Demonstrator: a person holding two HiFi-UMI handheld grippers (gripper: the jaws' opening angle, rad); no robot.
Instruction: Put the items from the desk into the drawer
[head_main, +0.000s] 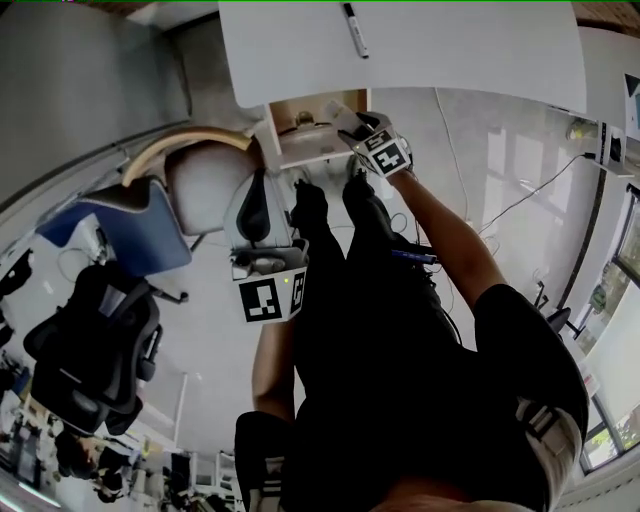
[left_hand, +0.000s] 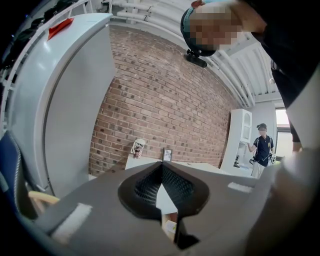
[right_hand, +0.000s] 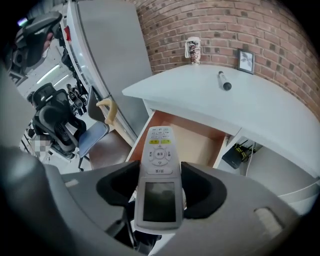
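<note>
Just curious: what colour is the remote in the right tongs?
The remote is white; clearest in the right gripper view.

The remote (right_hand: 159, 167) is smooth plastic (the drawer (right_hand: 200, 145), matt wood).

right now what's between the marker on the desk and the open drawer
Only bare white desk top: nothing lies between the marker and the open drawer. The right gripper view shows the whole stretch.
</note>
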